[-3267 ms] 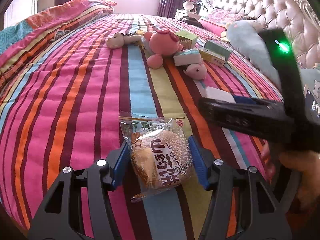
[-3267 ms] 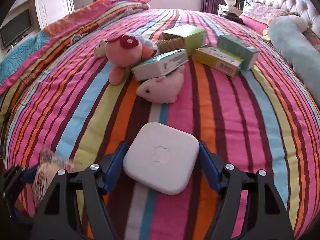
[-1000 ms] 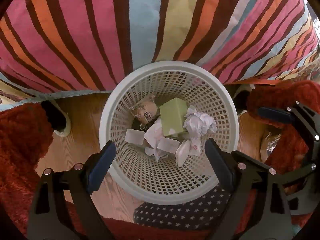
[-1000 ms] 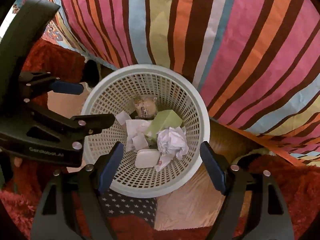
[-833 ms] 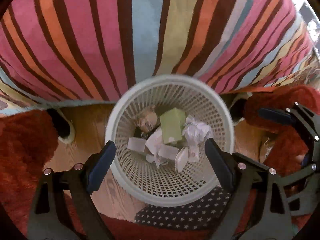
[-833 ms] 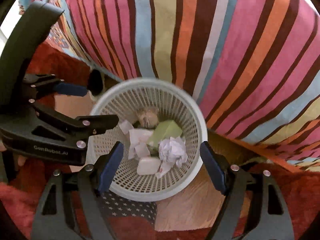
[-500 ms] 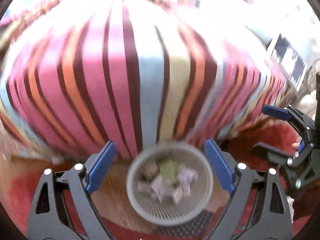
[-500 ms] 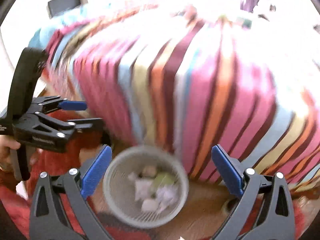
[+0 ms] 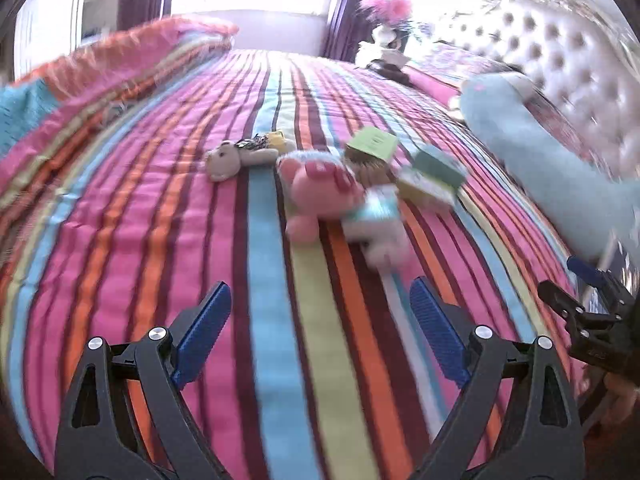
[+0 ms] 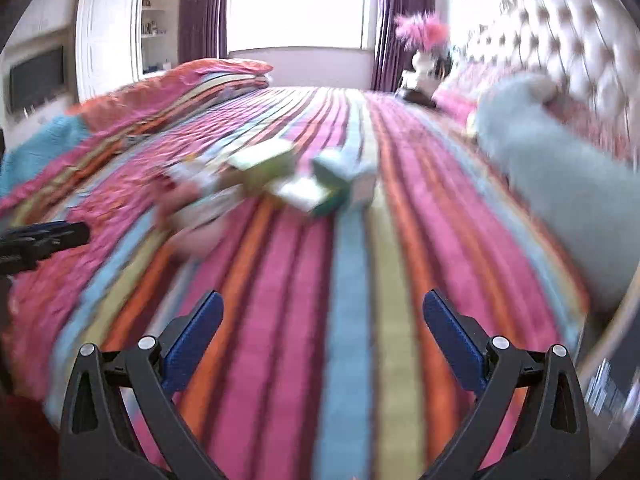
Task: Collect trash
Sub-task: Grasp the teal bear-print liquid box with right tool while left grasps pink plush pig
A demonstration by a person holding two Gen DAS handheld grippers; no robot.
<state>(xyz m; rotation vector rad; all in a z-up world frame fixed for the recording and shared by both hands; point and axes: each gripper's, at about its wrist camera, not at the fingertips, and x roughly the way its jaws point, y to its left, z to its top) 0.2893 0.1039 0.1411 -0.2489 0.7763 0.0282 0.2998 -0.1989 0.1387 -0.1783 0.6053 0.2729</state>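
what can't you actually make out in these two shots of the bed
- Box labels: the green box and teal box are motion-blurred in both views.
- Small pink toy: smeared in the left view.
- Right gripper: cut off by the left view's edge.

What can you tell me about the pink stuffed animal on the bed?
The pink stuffed animal is a soft, plush-looking toy with a round body, a darker red patch on top and a stubby foot pointing toward the camera. It lies on the striped bedspread, near the middle of the bed. A blurry white-and-teal box presses against its right side, and a brown brush-like thing sits just behind. Motion blur hides its face.
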